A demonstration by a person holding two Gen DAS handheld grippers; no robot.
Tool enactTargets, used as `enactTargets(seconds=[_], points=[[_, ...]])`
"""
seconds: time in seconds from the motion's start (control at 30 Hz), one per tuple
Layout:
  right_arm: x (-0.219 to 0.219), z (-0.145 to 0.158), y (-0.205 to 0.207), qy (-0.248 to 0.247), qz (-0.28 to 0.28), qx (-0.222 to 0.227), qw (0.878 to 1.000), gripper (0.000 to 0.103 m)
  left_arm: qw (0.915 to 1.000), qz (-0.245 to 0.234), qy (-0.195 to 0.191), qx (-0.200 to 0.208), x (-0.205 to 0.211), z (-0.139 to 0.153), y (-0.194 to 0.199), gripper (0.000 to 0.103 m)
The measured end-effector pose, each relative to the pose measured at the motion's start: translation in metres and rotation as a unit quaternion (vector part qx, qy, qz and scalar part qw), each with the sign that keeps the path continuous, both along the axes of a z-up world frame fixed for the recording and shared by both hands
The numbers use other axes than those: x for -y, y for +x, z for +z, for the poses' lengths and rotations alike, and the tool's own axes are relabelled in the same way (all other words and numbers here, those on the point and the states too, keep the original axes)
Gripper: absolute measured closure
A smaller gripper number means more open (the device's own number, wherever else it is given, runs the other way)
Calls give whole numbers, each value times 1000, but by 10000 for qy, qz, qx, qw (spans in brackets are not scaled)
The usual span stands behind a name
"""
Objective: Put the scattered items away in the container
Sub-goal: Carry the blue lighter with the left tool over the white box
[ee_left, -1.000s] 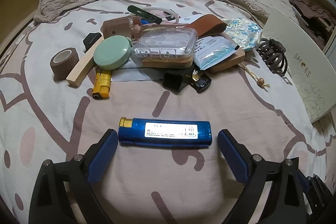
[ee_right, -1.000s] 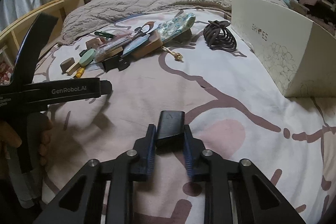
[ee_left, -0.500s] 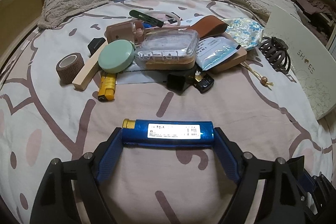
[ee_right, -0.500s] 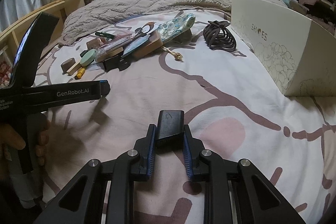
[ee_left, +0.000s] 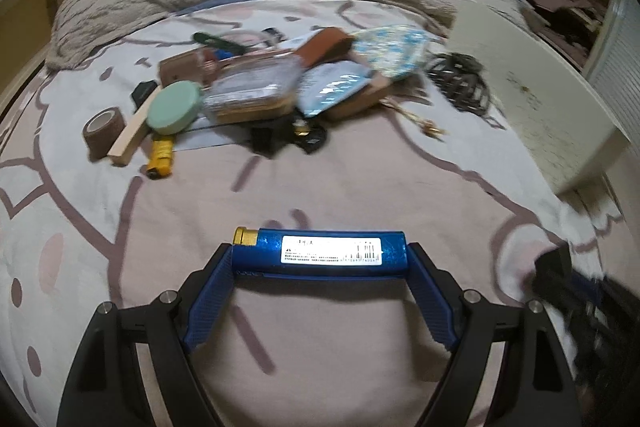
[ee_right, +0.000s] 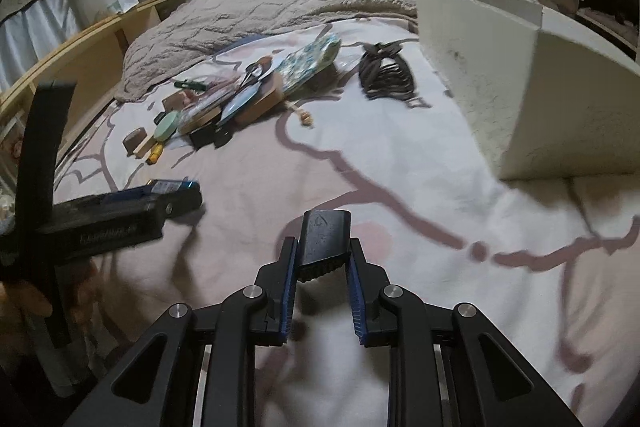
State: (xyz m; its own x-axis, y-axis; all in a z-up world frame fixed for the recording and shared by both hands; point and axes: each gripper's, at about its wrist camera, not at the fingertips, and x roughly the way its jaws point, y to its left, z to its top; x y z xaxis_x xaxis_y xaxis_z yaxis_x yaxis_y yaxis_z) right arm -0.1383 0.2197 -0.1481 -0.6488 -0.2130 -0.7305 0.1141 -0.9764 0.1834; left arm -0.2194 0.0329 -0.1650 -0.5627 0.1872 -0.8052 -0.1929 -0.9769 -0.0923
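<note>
From the left wrist we saw our left hand-held gripper (ee_left: 320, 263) clamping a glossy blue lighter (ee_left: 320, 253) lengthwise above the bed (ee_left: 360, 187). From the right wrist, our right hand-held gripper (ee_right: 322, 259) pinched a matte black wedge-shaped block (ee_right: 324, 241), near the cream box (ee_right: 500, 75).

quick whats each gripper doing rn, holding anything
left gripper: closed on the blue lighter, gripped end to end
right gripper: closed on a small black case
</note>
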Motion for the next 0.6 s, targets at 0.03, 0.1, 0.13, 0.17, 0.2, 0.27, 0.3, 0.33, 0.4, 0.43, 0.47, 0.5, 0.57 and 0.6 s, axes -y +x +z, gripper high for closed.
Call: enactTargets(seconds=[0.03,0.1,0.13,0.17,0.2,0.27,0.3,0.33,0.4,0.43,0.47,0.5,0.57,0.6], points=[[-4,4,0,60,31,-17,10000,79,10000,-70,-15,-38,-4,2,3,19],[-12,11,-1,158,99,-44,9998,79,9997,-218,-4,-88,-11,6,9,19],[-17,15,-1,193,136,-60,9997,79,9996,-263,59,-83,-12,8,12,19],[-21,19,-1,229,169,-82,9996,79,9994,-299,136,-74,-14,10,14,19],[-25,23,0,264,193,-110,9994,79,9992,-345,196,-83,-15,14,17,19],[-34,34,2,345,235,-214,9989,79,9988,-416,197,-194,-19,21,22,19],[-37,38,3,376,247,-272,9986,79,9984,-452,174,-288,-22,25,26,19],[-41,44,4,402,256,-337,9983,79,9980,-486,151,-368,-24,29,29,19],[-49,53,6,421,275,-447,9977,79,9970,-548,107,-532,-29,37,34,19],[-52,57,7,428,277,-492,9975,79,9965,-573,86,-608,-31,41,36,19],[-56,61,8,438,276,-538,9972,79,9957,-606,54,-692,-34,45,39,19],[-60,64,8,448,274,-578,9969,79,9950,-636,21,-774,-37,49,41,19],[-69,70,8,459,254,-645,9965,79,9934,-686,-19,-917,-43,57,44,19],[-73,73,8,459,233,-671,9964,79,9926,-712,-31,-980,-46,60,46,19]])
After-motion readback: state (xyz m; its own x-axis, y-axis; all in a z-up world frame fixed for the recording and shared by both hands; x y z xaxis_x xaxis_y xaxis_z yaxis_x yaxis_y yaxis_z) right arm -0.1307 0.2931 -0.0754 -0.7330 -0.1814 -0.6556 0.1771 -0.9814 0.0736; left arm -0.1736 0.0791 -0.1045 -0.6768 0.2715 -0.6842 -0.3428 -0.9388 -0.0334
